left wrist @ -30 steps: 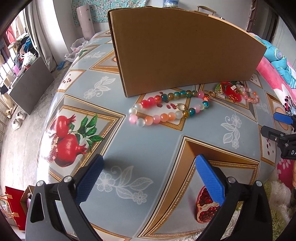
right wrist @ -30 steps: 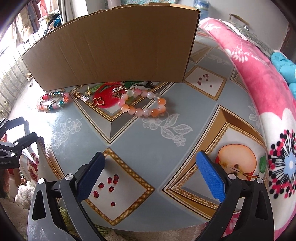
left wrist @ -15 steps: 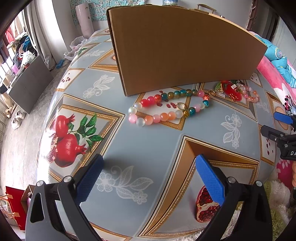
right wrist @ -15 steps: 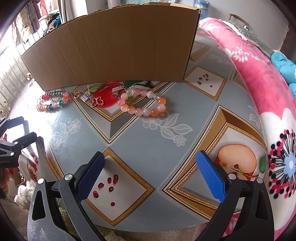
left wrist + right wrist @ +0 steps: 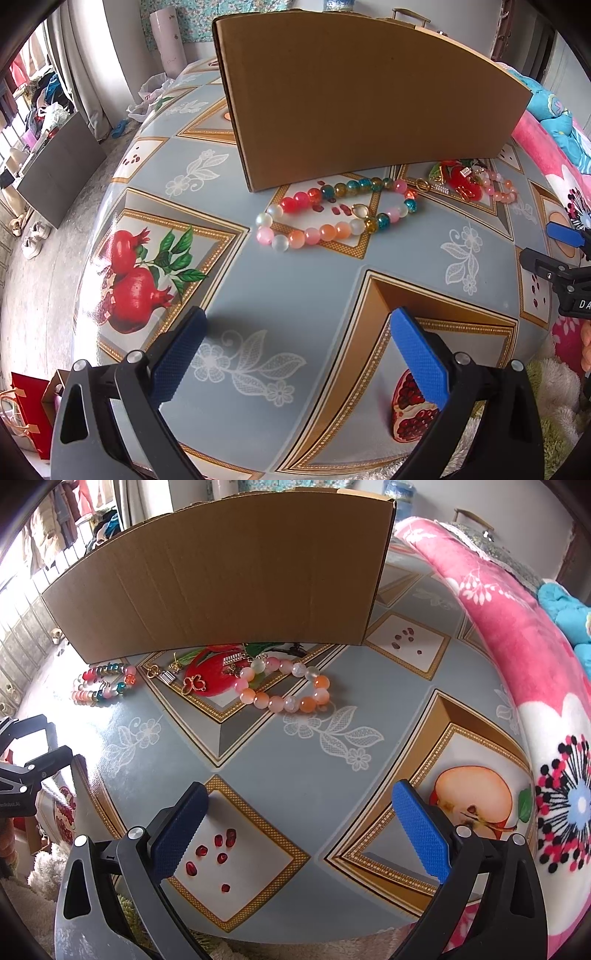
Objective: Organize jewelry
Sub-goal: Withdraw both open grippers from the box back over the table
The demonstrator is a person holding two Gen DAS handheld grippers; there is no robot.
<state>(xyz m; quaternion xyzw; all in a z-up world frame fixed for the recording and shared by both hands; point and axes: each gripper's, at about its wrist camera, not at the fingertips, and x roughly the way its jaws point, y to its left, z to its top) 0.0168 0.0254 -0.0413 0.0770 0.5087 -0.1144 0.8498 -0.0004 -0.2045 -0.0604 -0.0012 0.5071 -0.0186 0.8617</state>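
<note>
Both grippers, left [image 5: 295, 354] and right [image 5: 297, 827], hang released and empty. Ahead of the fingers, two bracelets [image 5: 332, 218] [image 5: 284, 690] lie beside the box [image 5: 221, 583], presumably awaiting sorting into it.

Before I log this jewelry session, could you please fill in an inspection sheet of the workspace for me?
Surface: table under a fruit-print cover.
Job's things: multicolour bracelet and pink-orange bracelet lie flat, apart; small gold charms between them.
Clutter: upright cardboard box right behind the jewelry.
Grippers: left tongs open, empty, short of the multicolour bracelet; right tongs open, empty, short of the pink-orange bracelet.
Cables: nothing seen.
Surroundings: pink blanket on the right; shoes on the floor to the left.
</note>
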